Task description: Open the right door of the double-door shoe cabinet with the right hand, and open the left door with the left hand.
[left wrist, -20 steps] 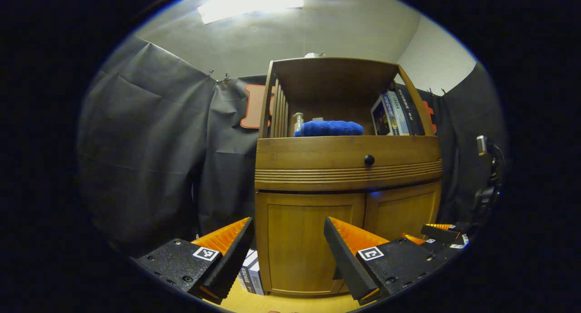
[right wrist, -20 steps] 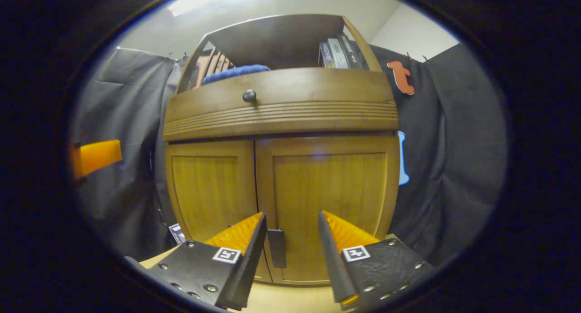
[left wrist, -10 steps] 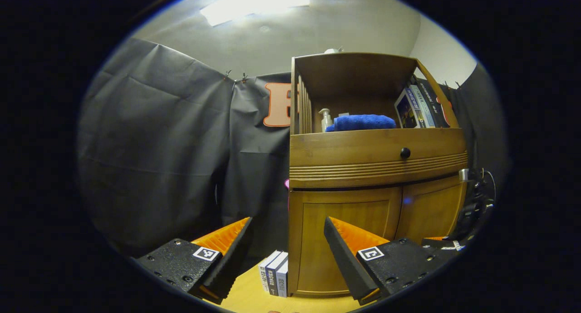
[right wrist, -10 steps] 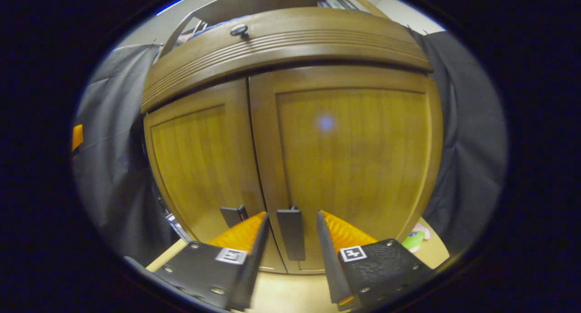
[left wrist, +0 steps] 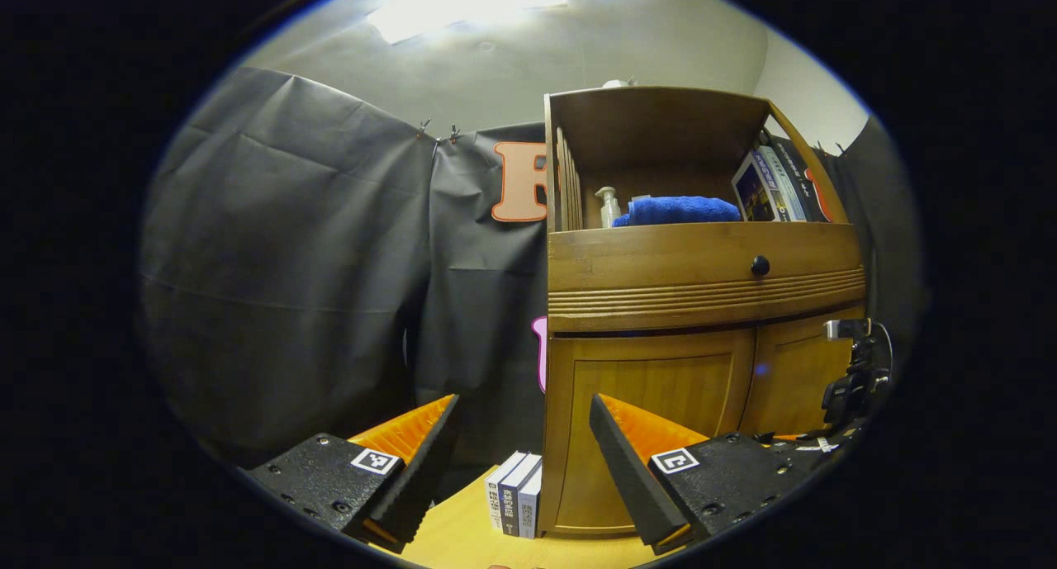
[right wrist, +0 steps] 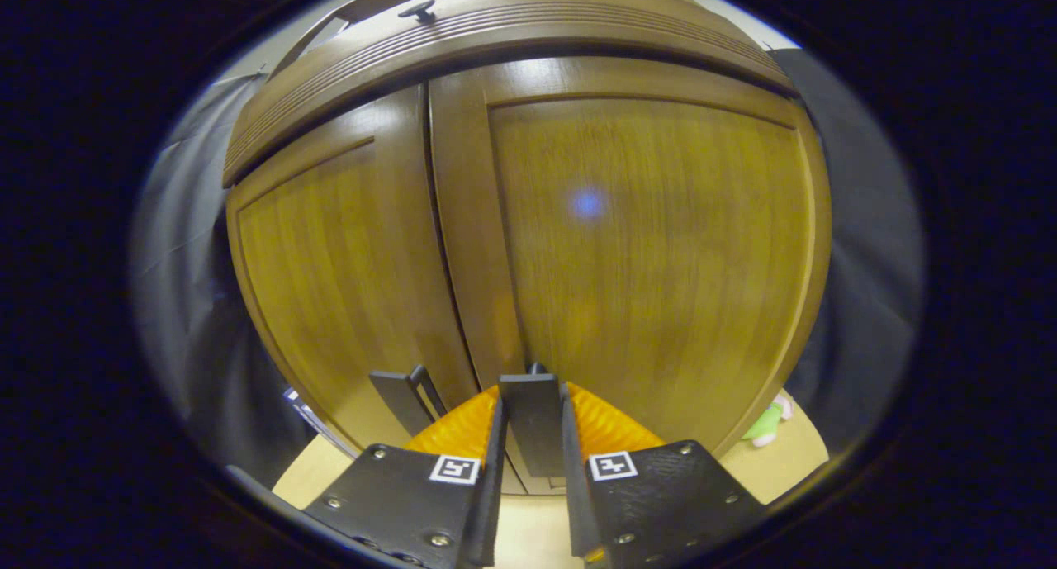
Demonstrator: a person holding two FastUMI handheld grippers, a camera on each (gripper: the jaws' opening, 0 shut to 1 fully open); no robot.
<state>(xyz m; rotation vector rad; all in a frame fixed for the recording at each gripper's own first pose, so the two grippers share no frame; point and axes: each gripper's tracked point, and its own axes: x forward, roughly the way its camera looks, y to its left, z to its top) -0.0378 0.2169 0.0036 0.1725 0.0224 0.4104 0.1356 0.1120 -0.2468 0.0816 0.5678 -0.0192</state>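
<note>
Right gripper view puts your right hand-held gripper [right wrist: 530,424] low on the shoe cabinet [right wrist: 528,222], with both fingers [right wrist: 462,424] closed against the sides of the right door handle [right wrist: 533,420], the dark upright bar at the inner edge of the right door [right wrist: 644,247]. Both doors look shut. The step in hand, as I judge it, is to swing this door out. Keep the clamp firm and pull along an arc about the hinge on the door's outer edge rather than straight back, so the bar does not slip from between the fingers. Let your wrist turn with the door as it comes round.

Your left hand-held gripper [left wrist: 520,445] stands with its fingers well apart, holding nothing, off to the left of the cabinet's front corner. From there you see the left door [left wrist: 652,404] shut; its handle [right wrist: 405,395] sits just beside the one you hold, so wait until the right door is clear before you bring the left hand in.

Mind a few things nearby: some books [left wrist: 516,503] stand on the counter [left wrist: 462,536] against the cabinet's left side, and a small green toy [right wrist: 764,424] lies by the right foot, possibly inside the door's sweep. The drawer knob [left wrist: 760,264] above, the blue towel [left wrist: 677,210] and the bottle [left wrist: 609,207] on the shelf are out of your way.
</note>
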